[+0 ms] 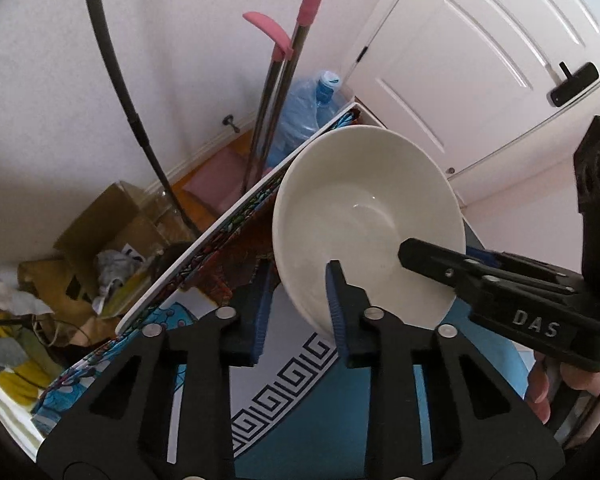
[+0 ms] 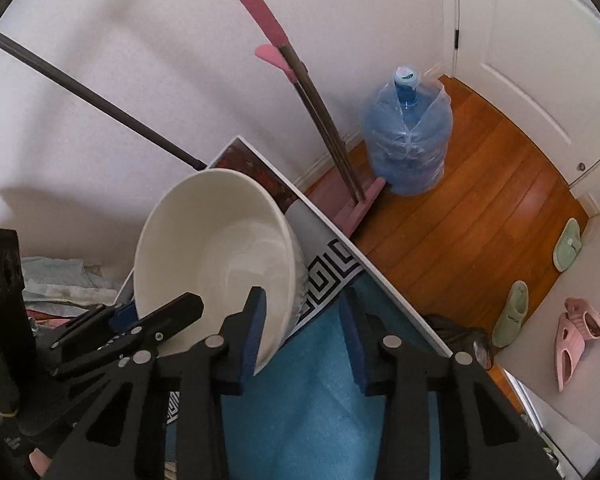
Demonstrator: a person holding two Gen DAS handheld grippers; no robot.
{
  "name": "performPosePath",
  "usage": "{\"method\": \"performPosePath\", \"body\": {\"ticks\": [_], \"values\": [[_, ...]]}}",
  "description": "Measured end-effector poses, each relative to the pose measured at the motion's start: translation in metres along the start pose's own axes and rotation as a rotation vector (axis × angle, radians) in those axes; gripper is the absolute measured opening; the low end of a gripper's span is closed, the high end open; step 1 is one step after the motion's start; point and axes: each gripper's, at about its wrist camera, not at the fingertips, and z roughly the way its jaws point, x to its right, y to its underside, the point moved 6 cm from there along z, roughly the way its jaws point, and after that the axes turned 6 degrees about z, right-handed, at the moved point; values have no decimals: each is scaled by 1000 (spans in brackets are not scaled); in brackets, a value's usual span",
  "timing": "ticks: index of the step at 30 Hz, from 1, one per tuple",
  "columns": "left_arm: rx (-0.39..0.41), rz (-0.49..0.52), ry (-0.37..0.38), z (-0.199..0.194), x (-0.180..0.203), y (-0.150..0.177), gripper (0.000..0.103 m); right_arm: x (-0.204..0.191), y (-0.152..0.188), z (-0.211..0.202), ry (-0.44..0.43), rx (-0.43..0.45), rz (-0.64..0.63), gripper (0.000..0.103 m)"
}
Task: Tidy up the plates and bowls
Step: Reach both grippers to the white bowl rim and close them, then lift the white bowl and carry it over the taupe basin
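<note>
A white bowl [image 1: 364, 216] is tilted on edge above the table's patterned blue cloth [image 1: 320, 412]. My left gripper [image 1: 298, 312] is open, its fingers astride the bowl's lower left rim with a gap showing. My right gripper [image 2: 304, 336] is also open, its left finger inside the bowl [image 2: 216, 248] and its right finger outside the wall. In the left wrist view the right gripper's finger [image 1: 440, 260] reaches over the bowl's right rim. No plates show.
The table edge [image 2: 380, 272] runs diagonally, with wooden floor beyond. A pink mop [image 2: 312, 120] and a blue water jug [image 2: 408, 140] stand by the wall. A cardboard box [image 1: 108, 240] and clutter lie at the left. Slippers [image 2: 512, 316] lie by a white door [image 1: 480, 60].
</note>
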Motion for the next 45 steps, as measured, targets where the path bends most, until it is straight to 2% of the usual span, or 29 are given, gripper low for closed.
{"method": "performPosePath", "body": {"ticks": [2,3,6,12,16,22,28,34,39,45], "values": [[5,15,-18,0,2,0,22,-1,-1,2,-39,-5,7,19],[6,19,-22,0,3,0,22,-1,-2,4,-47,-3,8,18],[9,33,-25,-2,5,0,21,-5,-1,4,-20,2,-2,17],[58,99,-51,-25,15,2,20,-6,8,-11,-33,50,19,16],[98,146,-51,-54,31,8,20,-11,17,-39,-28,109,26,16],[146,218,6,-112,70,35,20,-19,49,-106,2,208,45,16],[168,299,72,-162,120,86,20,-14,114,-175,66,296,88,16],[165,379,136,-198,168,154,20,2,196,-233,123,367,165,16],[130,454,183,-210,208,207,20,24,267,-258,171,384,262,16],[34,568,240,-205,252,269,20,58,340,-274,233,392,384,16]]}}
